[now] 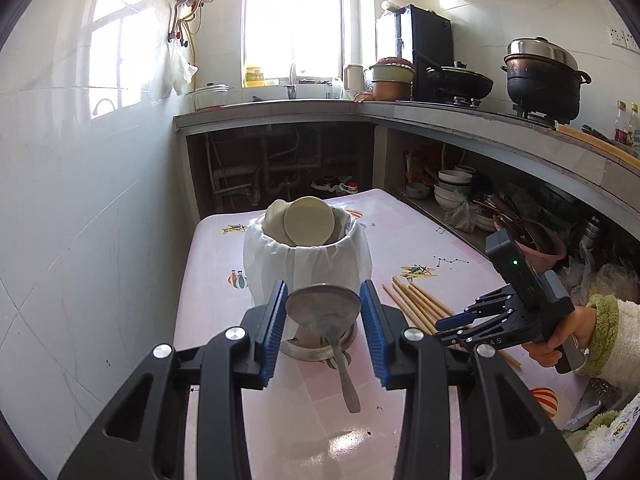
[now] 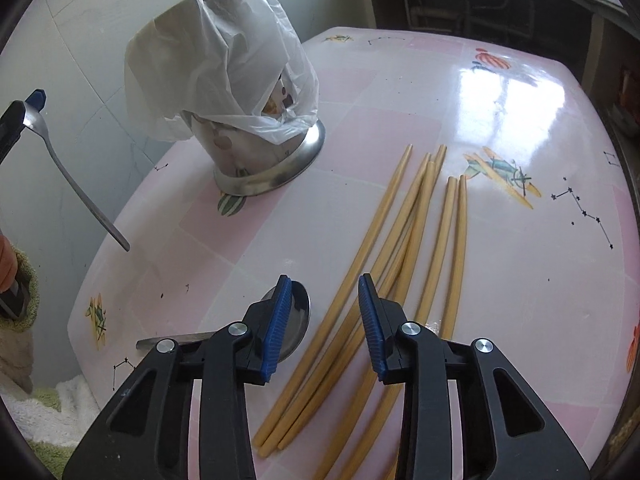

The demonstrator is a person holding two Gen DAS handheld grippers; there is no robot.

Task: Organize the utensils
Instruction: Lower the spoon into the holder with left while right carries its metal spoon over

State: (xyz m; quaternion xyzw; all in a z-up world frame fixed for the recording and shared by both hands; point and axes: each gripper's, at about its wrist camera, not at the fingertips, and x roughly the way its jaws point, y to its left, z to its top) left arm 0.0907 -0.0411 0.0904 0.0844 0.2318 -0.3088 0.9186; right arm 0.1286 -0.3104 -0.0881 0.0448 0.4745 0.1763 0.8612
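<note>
Several bamboo chopsticks [image 2: 404,248] lie on the pink table [image 2: 540,280], running lengthwise away under our right gripper [image 2: 325,322] | its jaws part-open, empty, straddling them | left gripper [image 1: 324,326] clamps a steel spoon [image 1: 322,307].

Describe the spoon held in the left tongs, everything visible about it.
The spoon is dull grey metal, one piece: a broad round bowl and a slim handle. The left tongs clamp the bowl between their blue pads, so the bowl sits uppermost and the handle hangs down and slants away, its tip free in the air above the pink table. It hangs in front of the bag-covered container, not touching it. Nothing but the pads touches it.
</note>
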